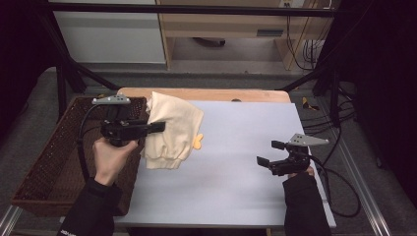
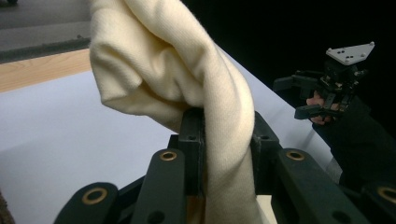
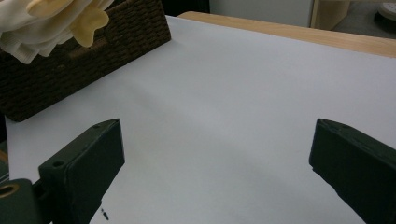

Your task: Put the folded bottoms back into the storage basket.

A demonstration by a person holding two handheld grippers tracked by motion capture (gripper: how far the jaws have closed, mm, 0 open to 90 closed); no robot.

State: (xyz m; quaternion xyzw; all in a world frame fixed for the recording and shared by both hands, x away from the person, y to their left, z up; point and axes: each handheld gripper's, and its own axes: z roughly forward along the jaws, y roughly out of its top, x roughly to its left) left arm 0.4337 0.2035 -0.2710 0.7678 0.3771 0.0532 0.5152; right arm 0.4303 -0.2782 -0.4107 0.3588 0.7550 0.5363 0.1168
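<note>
Between left gripper (image 2: 227,135) jaws, unlabelled (seemingly) cream garment (image 2: 187,74)

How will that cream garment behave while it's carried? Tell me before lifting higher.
The cream garment looks floppy: it folds and hangs below the left gripper. Probably light, since one pinch holds it. Its dangling hem may drag or snag on the wicker basket.

We see the white sheet (image 1: 236,162) lying bare between our two grippers, giving free passage. At the left, the wicker basket (image 1: 49,167) walls that edge, and the hanging cream garment (image 1: 172,130) blocks the far-left corner.
</note>
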